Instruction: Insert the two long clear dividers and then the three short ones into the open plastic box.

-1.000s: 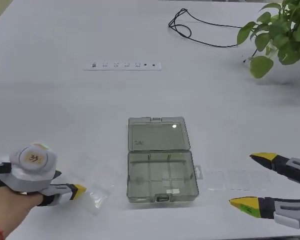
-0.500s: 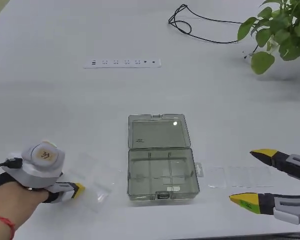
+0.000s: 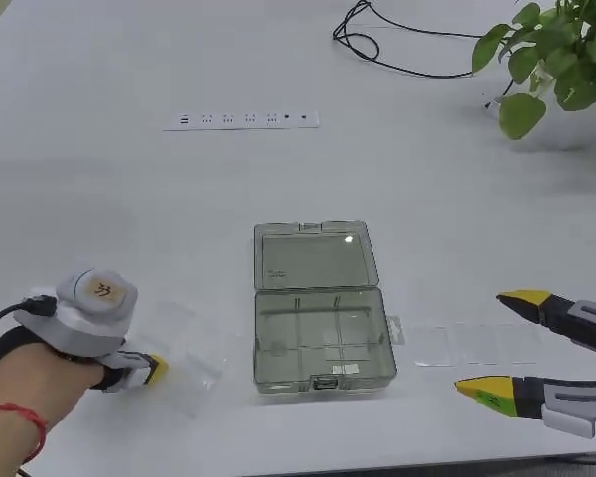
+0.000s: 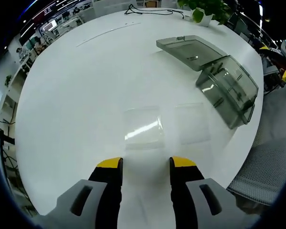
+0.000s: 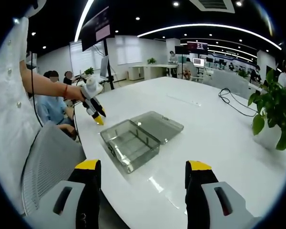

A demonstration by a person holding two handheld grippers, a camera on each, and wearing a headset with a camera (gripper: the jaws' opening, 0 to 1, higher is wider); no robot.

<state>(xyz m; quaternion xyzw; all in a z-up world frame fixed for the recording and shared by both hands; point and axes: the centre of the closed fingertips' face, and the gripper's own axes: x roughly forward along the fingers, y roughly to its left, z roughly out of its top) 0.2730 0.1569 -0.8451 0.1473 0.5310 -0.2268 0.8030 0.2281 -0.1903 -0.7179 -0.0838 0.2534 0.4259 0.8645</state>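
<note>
Right, head view first: the open plastic box [image 3: 323, 333] sits near the table's [image 3: 129, 199] near edge, its lid [image 3: 318, 260] laid flat behind the base. Faint lines cross the base; I cannot tell whether they are moulded slots or something fitted. The long clear dividers [image 3: 194, 360] lie flat on the table left of the box, just beside the left gripper [image 3: 151, 370]. The short dividers [image 3: 475, 346] lie in a row on its right, by the right gripper [image 3: 492, 343], whose jaws stand wide apart and empty.

Left gripper view: my jaws are partly apart with nothing between them. One long sheet [image 4: 143, 128] lies just beyond the tips, the second [image 4: 193, 123] beside it, toward the box [image 4: 226, 83]. I judge these sheets light, stiff, slick and flush to the table, so awkward to lift. I would tip one up by an edge, then pinch across its thin faces.

Right gripper view: jaws wide, holding nothing. The box [image 5: 131, 143] is ahead, the left gripper [image 5: 97, 117] beyond it.
</note>
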